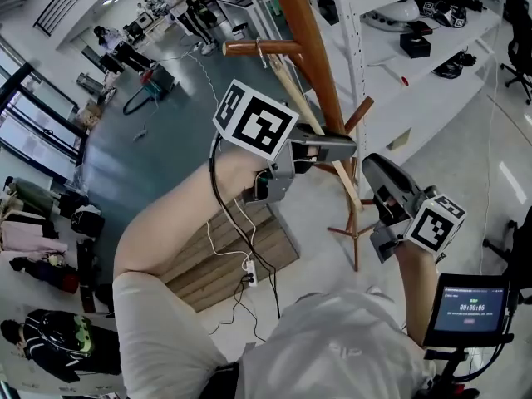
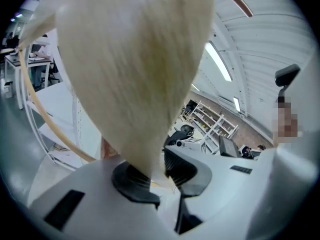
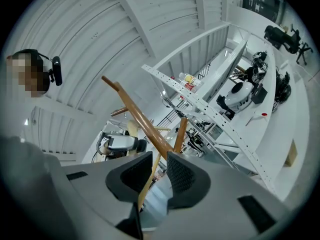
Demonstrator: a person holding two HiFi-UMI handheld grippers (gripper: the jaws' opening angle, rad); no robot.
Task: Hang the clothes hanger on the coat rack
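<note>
The left hand-held gripper (image 1: 345, 146) (image 2: 157, 171) is clamped on the pale wooden clothes hanger (image 1: 287, 81) (image 2: 135, 74); in the left gripper view both black pads press against the wood, which fills the upper part of that picture; in the head view the hanger slants down along the brown pole of the coat rack (image 1: 312, 48) (image 3: 135, 111), touching or just beside it; its upper end reaches the horizontal peg (image 1: 249, 47), though whether its hook sits over the peg is too small to tell; the right hand-held gripper (image 1: 370, 166) (image 3: 159, 171) is raised just beside the pole, its jaws standing a narrow gap apart; the hanger's thin pale bar (image 3: 148, 181) shows in that gap, and I cannot tell whether a pad touches it; white shelving (image 1: 416, 23) stands behind the rack; a small screen (image 1: 470, 306) sits at the lower right of the head view
</note>
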